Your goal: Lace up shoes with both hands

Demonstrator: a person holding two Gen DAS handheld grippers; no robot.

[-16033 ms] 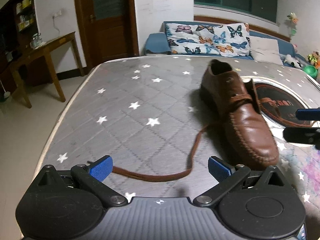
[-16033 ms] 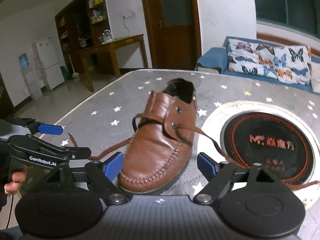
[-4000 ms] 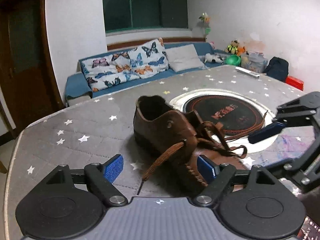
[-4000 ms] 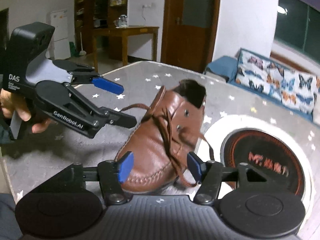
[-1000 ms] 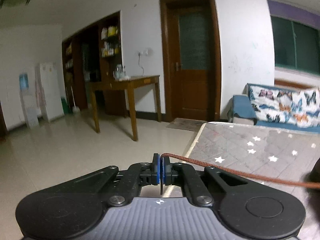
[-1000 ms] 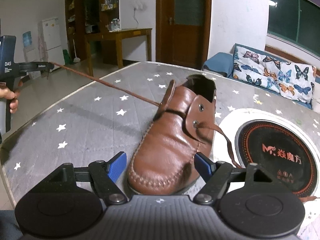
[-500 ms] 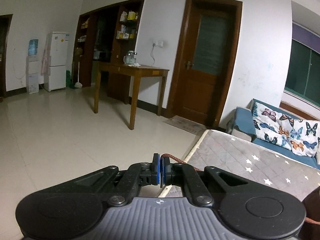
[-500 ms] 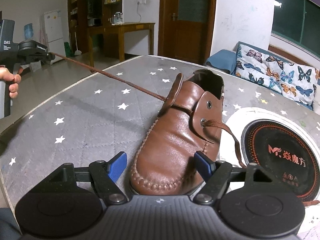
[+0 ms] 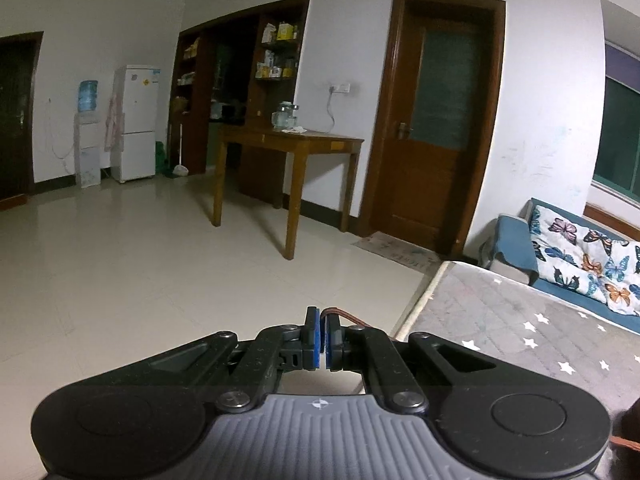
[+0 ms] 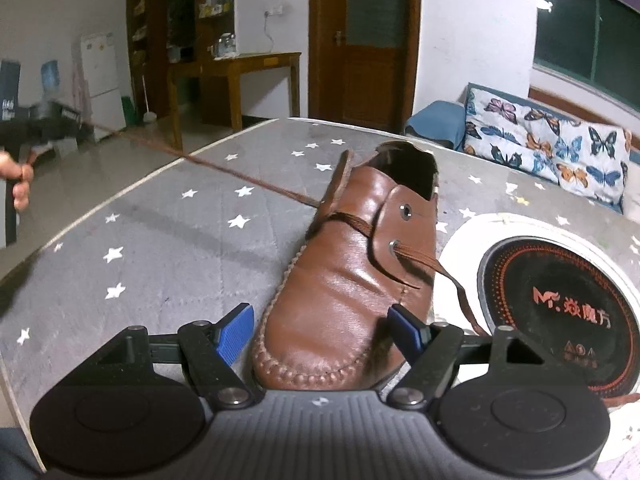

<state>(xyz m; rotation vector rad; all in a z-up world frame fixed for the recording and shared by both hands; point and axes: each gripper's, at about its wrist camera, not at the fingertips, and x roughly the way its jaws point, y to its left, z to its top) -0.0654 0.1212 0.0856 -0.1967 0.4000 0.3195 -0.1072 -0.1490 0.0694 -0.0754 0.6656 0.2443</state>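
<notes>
From the left wrist, the left tongs (image 9: 323, 338) are pressed together, pinching the brown lace (image 9: 347, 317), which curls out from between the blue pads (image 9: 316, 340) and runs off to the right. They point away over the edge of the grey star-patterned counter (image 9: 520, 332) toward the tiled floor and a wooden side table (image 9: 290, 148).

From the right wrist, the right tongs (image 10: 326, 330) stand spread, one pad on either side of the toe of the brown leather shoe (image 10: 352, 280), not pressing it. The shoe sits on the counter, toe toward the camera, just beside a round black cooktop (image 10: 560, 304). One lace end stretches taut from the shoe's left flap across the counter to the left tongs, blurred at the frame's left edge and held in a hand (image 10: 16, 184). The other end trails loosely from the lower right eyelet down past the right pad.
</notes>
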